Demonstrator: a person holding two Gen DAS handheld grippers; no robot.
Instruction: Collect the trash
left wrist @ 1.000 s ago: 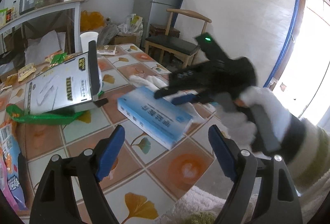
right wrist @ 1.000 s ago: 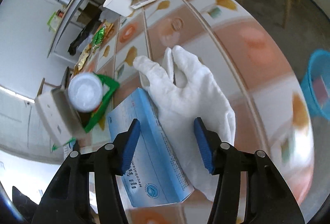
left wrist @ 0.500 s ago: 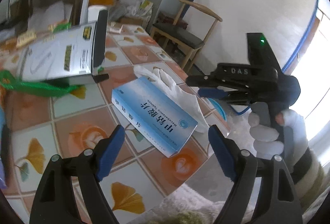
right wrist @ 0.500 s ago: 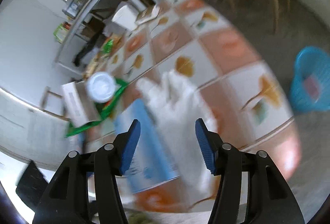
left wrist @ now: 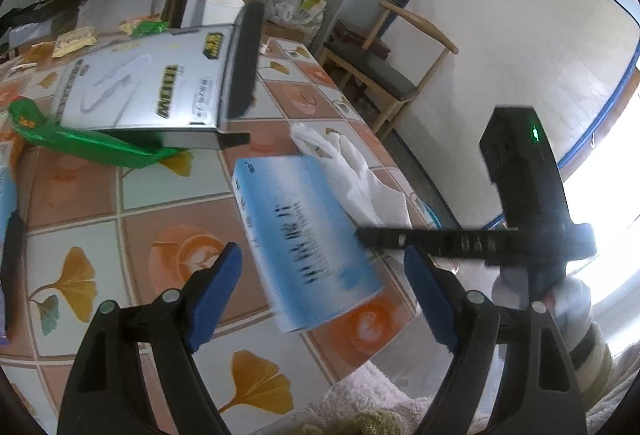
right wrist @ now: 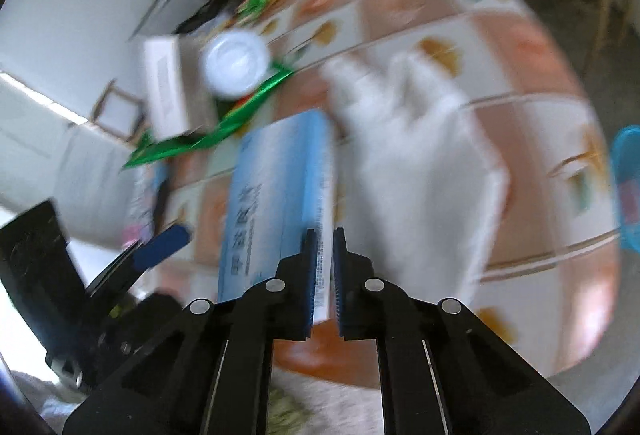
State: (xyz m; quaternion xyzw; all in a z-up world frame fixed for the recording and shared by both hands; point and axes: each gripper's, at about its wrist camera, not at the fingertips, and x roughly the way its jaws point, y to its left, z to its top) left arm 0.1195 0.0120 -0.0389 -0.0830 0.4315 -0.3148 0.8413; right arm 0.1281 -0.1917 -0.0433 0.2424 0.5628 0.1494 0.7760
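**Me:** Blue box [left wrist: 304, 235] is lying on the tiled table [left wrist: 80, 195], close to the near edge. Its far right corner is overlapping the white glove [left wrist: 360, 175]. It is looking smeared in the left camera, while the tiles around it are staying sharp.

**Partner:** What are your grippers doing?

**Me:** My left gripper [left wrist: 322, 253] is hovering over the near half of the box with its jaws spread wide and nothing pressed between them. My right gripper [right wrist: 324, 235] is closing, its pads nearly together with only a slit showing.

**Partner:** Is anything sitting in that slit?

**Me:** The right camera is showing the box's long right edge through it. I cannot tell whether the pads are pinching that edge or merely hanging above it. From the left camera I am seeing the right gripper [left wrist: 360, 233] side-on, its tip sitting at the box's right edge, just near of the glove.

**Partner:** What else is each view giving you?

**Me:** Only the right camera is showing the blue basket [right wrist: 628, 187], on the floor off the table's right side. It is also catching a white round lid [right wrist: 236, 63] to the far left. Only the left camera is showing my gloved right hand [left wrist: 560, 295] around the handle. It is also showing the silver box [left wrist: 140, 87] leaning on a green wrapper [left wrist: 92, 149] at the far left.
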